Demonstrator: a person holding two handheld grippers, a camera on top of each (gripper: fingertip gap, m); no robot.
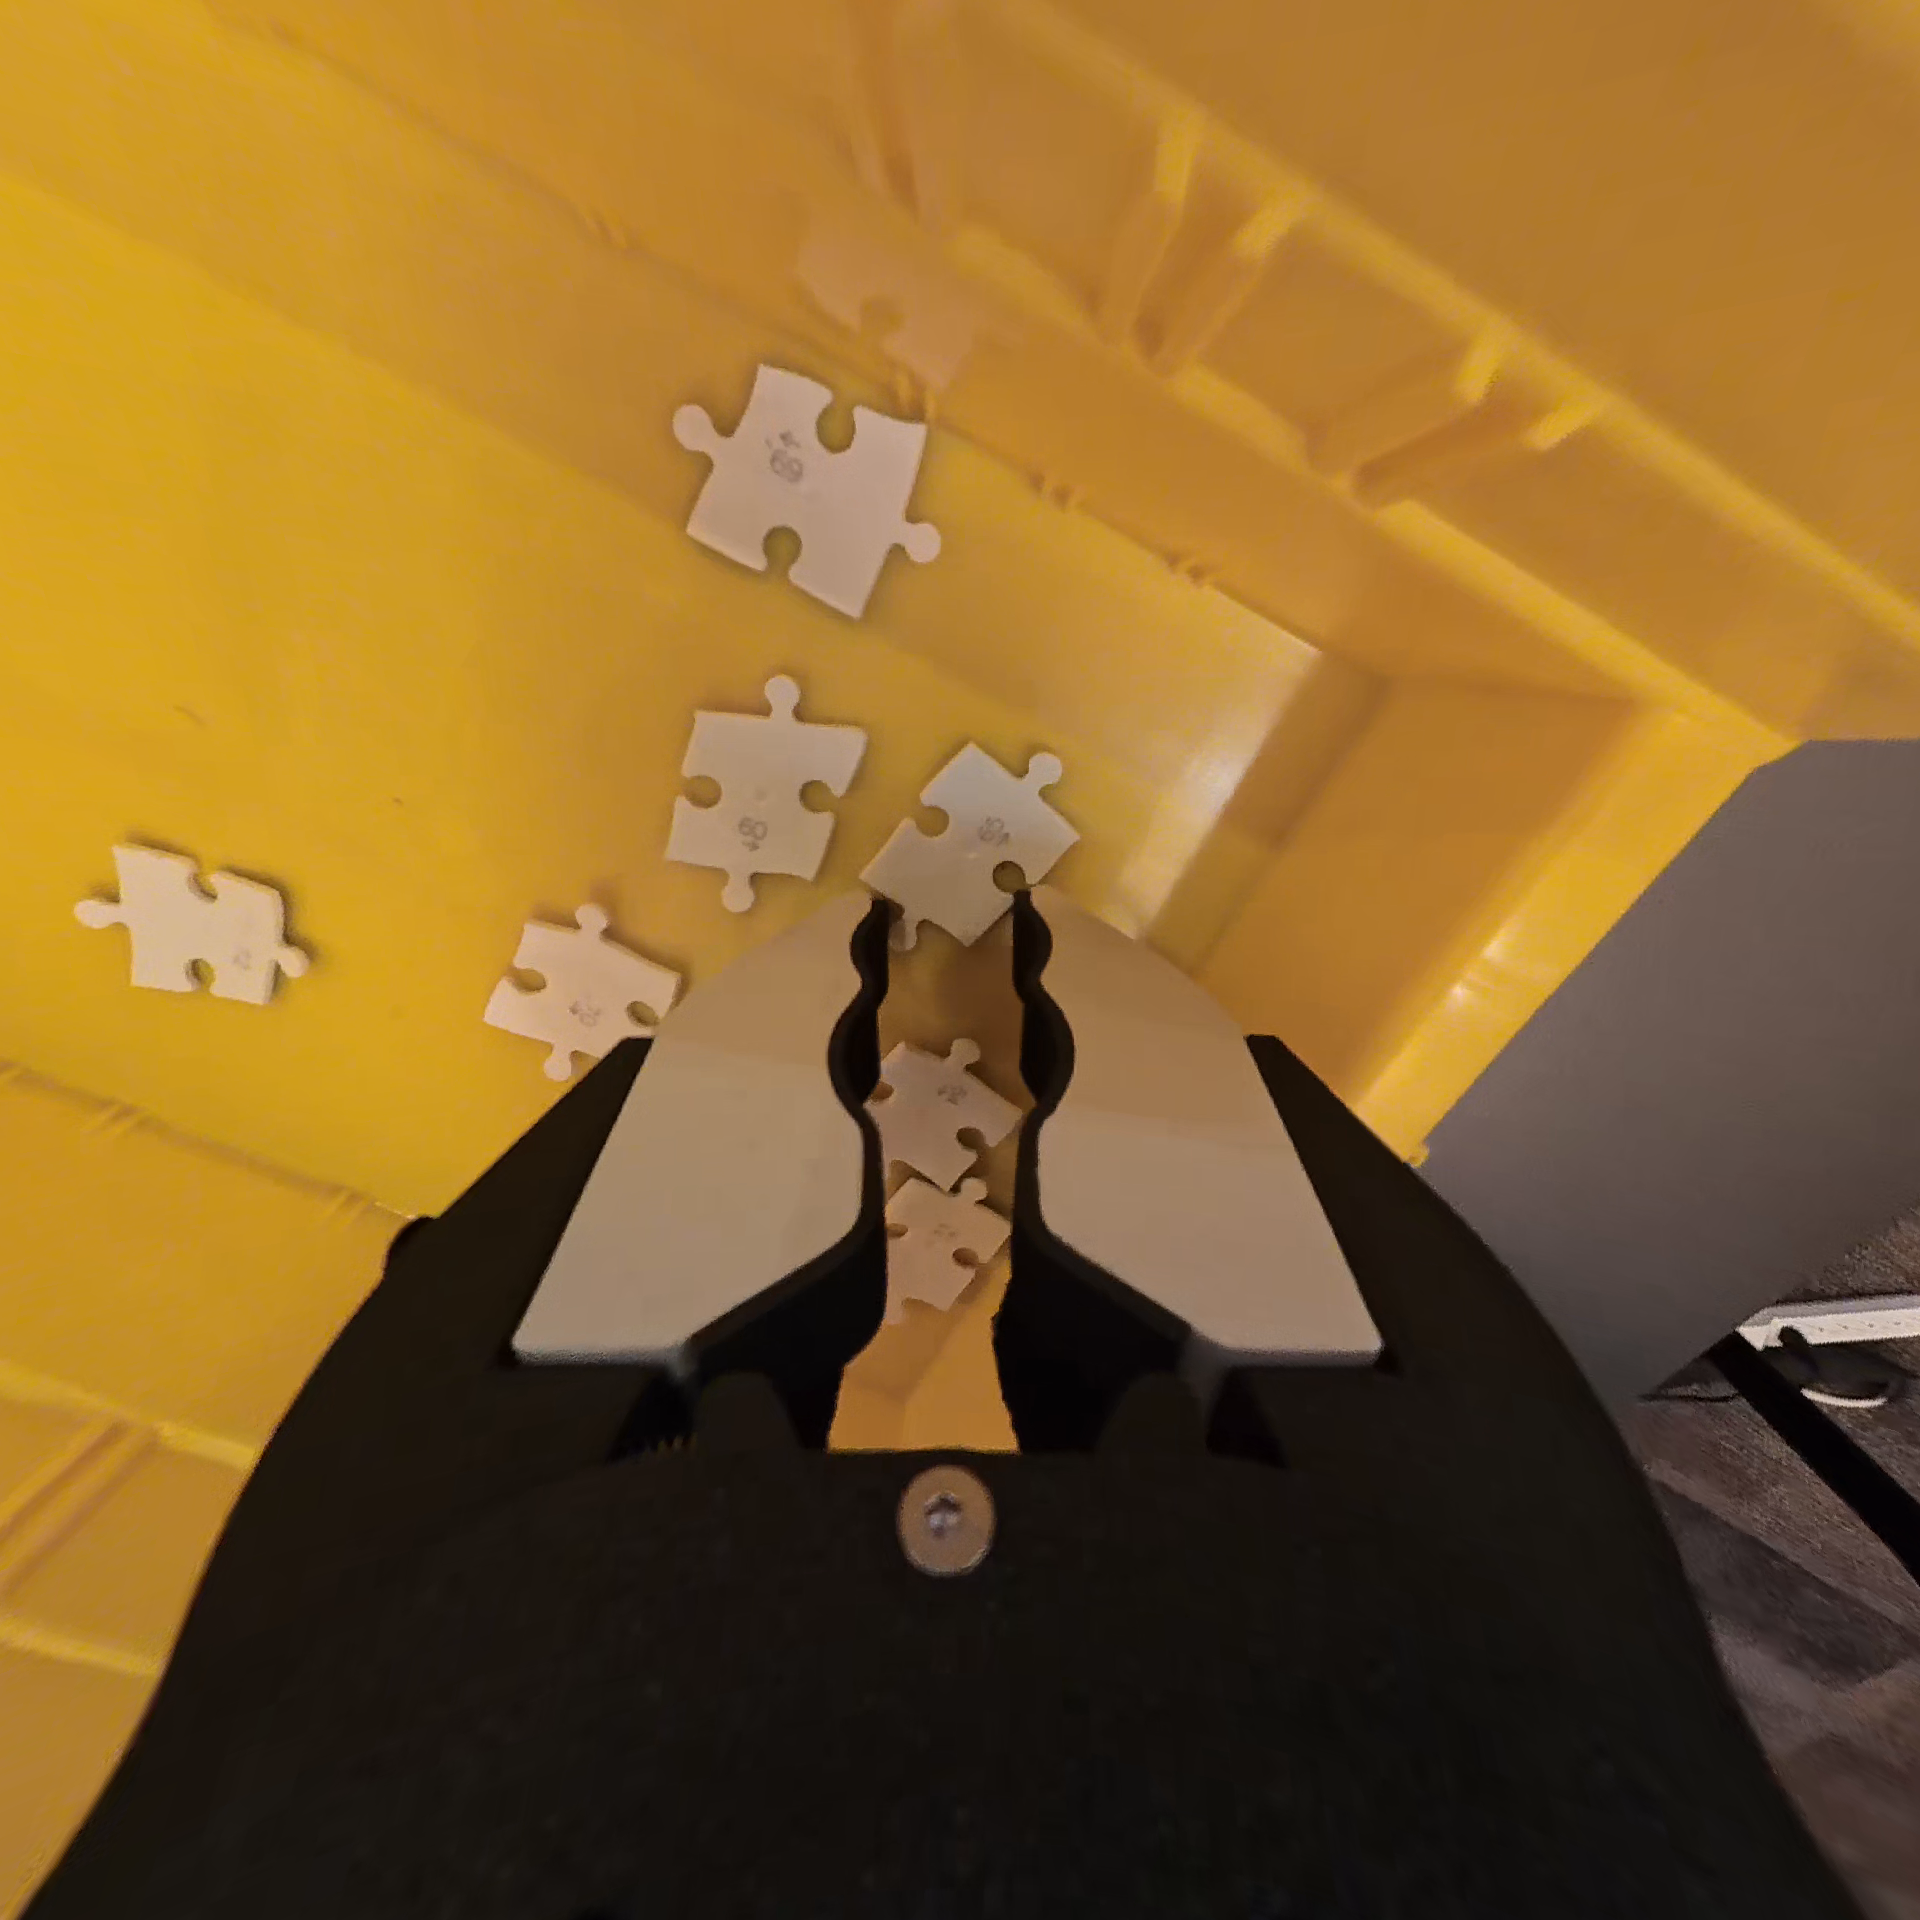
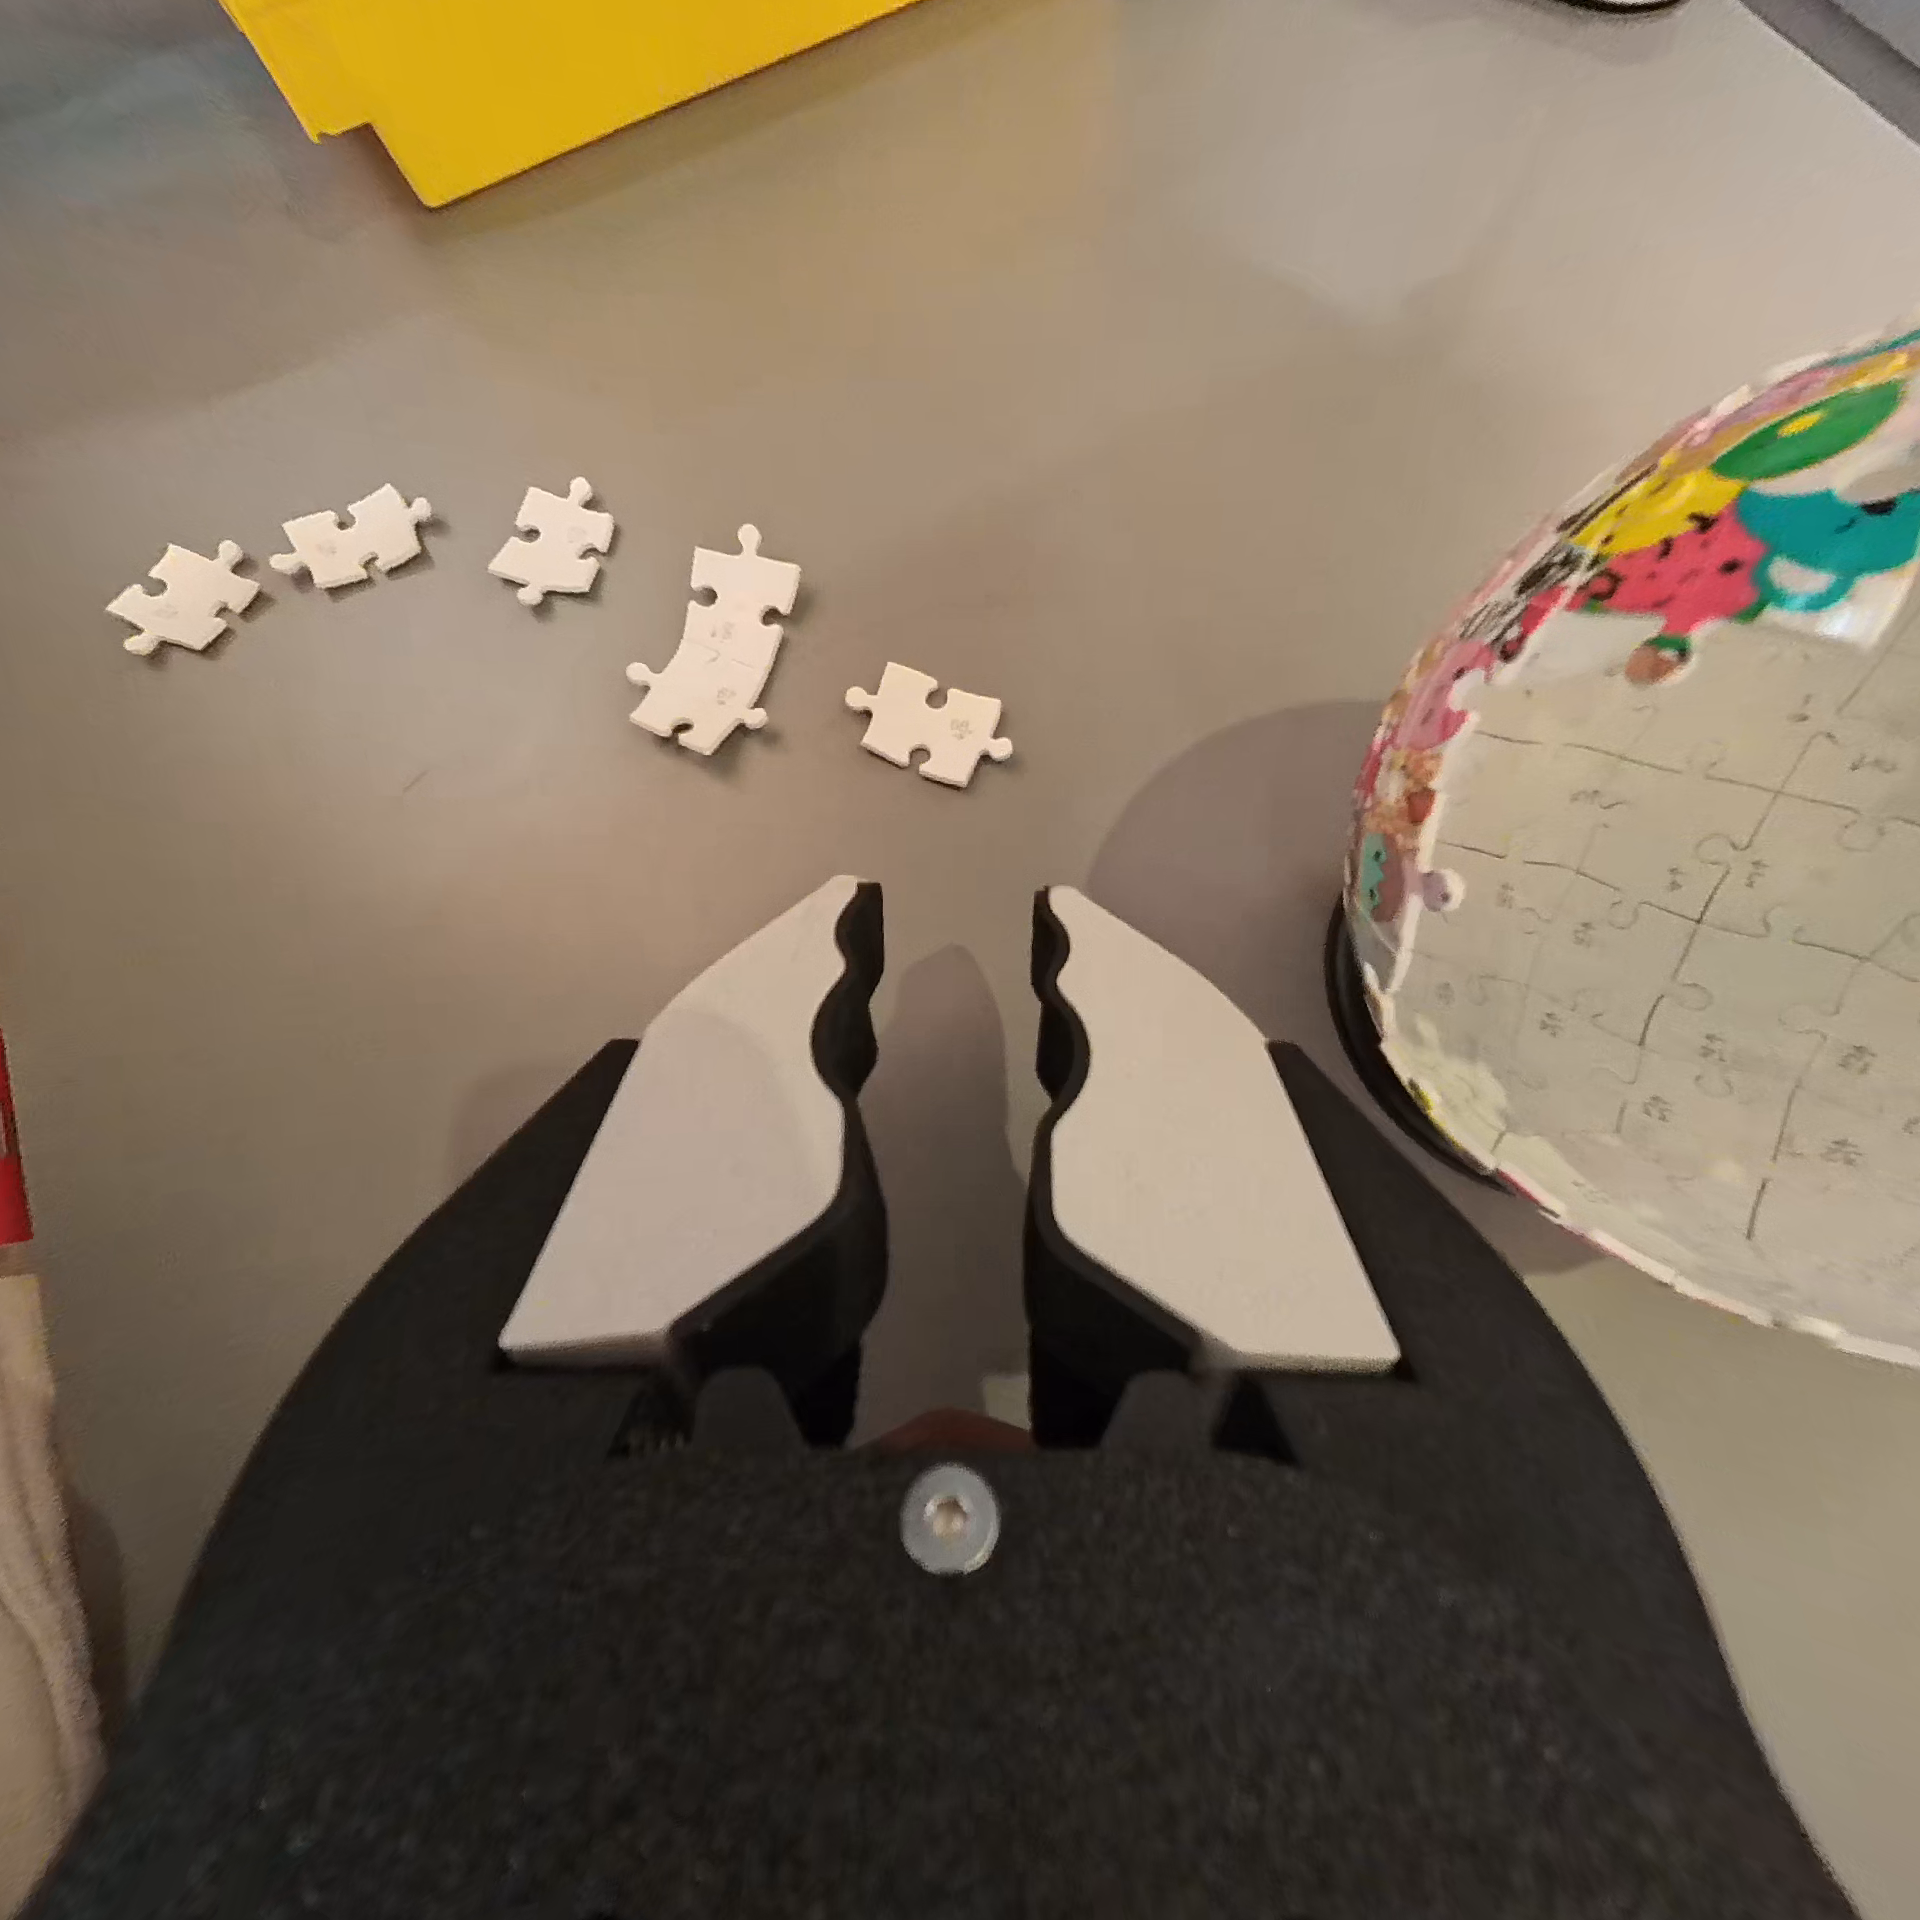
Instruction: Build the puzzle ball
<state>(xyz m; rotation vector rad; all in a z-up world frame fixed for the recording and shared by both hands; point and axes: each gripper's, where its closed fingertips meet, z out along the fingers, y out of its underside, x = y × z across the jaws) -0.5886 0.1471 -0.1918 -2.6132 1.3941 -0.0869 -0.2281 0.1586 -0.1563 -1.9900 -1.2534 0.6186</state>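
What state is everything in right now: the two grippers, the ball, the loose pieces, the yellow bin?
Left gripper: open, its tips at a loose piece, nothing clamped.
Right gripper: open, empty, above the grey table.
Puzzle ball: partly built, on a black stand, open side showing.
Pieces in bin: loose, blank side up.
Joined pair on table: two pieces clicked together.
Single pieces on table: separate, blank side up.
Yellow bin: open.

Loose puzzle pieces (image 2: 561, 545) are lying in a row along the table's (image 2: 1039, 416) left half; the puzzle ball (image 2: 1662, 831) is sitting at its right edge — further pieces (image 1: 805, 483) are lying inside the bin (image 1: 312, 520).
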